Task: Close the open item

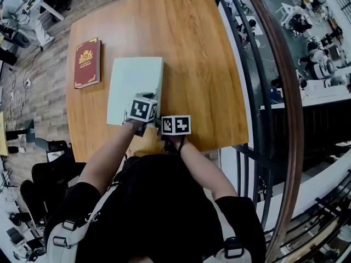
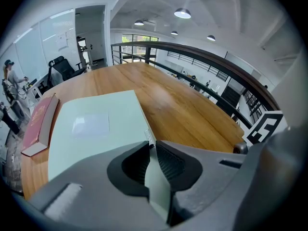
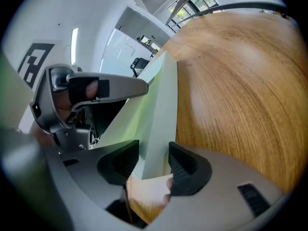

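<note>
Book (image 1: pixel 134 86), pale green, lies almost shut near the table's (image 1: pixel 203 64) front edge. Left tongs (image 2: pixel 150 165) pinch its cover edge, jaws nearly together. Right tongs (image 3: pixel 153 170) gape around its corner, gripping nothing. Closing looks nearly done; next, let go cleanly.

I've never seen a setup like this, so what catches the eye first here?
A pale green book lies on the wooden table, its near edge between the jaws of the left gripper and the right gripper. A red book lies apart, to its left.
</note>
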{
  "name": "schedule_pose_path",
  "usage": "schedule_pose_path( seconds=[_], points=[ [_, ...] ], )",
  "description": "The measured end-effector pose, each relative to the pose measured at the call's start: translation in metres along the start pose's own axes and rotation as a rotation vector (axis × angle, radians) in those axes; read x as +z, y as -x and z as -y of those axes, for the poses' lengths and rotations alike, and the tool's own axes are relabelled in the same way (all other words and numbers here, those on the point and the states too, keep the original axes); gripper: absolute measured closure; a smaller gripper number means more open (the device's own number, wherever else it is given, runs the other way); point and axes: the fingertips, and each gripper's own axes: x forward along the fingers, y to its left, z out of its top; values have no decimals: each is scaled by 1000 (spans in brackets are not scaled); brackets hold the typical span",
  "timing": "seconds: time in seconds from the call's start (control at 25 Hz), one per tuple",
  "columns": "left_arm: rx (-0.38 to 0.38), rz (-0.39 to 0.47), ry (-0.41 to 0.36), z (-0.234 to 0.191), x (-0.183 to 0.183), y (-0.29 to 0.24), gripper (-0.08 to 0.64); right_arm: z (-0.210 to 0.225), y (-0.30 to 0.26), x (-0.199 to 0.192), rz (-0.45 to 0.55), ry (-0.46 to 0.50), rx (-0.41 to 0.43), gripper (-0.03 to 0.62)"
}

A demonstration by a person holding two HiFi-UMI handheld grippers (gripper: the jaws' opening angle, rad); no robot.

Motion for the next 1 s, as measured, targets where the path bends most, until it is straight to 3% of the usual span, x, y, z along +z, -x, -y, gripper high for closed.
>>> schedule_pose_path(
  seconds=[0.2, 0.44, 0.52, 0.72, 1.0],
  points=[
    [-20, -17, 4, 3, -1, -4, 511, 0, 1, 1, -9, 23, -14, 402],
    [-45, -78, -69, 6, -6, -16, 480, 1, -1, 1, -14, 35, -26, 402],
    [-52, -78, -50, 7, -8, -19, 472, 2, -1, 1, -12, 31, -30, 402],
    [-138, -59, 108, -3, -8, -21, 518, 4, -1, 1, -4, 20, -36, 400],
    [-111, -21, 36, -2, -8, -20, 522, 7, 12, 3, 28, 54, -66, 403]
  ],
)
